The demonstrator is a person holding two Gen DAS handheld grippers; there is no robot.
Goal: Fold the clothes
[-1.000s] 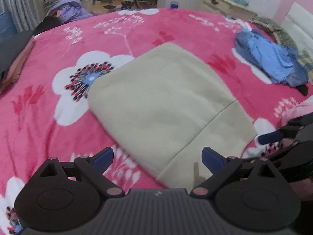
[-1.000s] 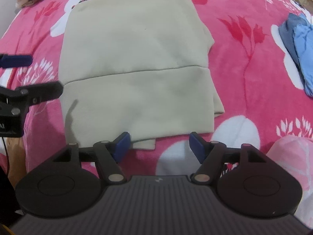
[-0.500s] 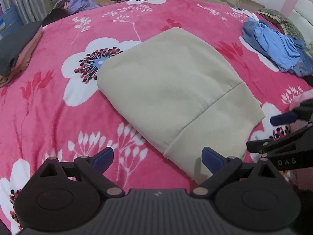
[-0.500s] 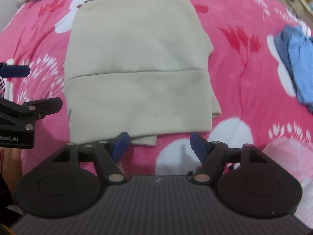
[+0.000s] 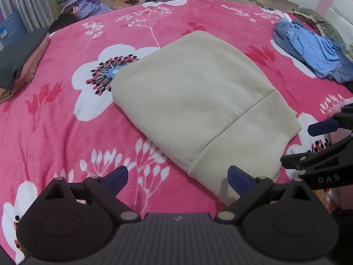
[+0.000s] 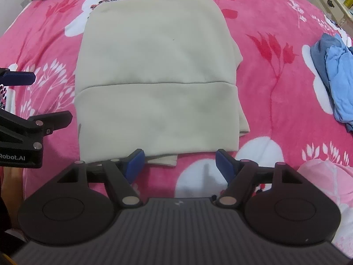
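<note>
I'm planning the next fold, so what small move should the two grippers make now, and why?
Probably lower both to the near hem and pinch it. The beige garment lies flat, partly folded, on the pink blanket. Left gripper and right gripper are both open and empty, poised at that near edge.

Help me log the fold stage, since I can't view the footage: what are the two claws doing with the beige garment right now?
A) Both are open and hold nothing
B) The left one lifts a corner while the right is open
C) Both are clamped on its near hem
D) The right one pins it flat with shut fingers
A: the left claw and right claw both stand open and empty, near the beige garment lying folded flat on the pink floral blanket.
</note>
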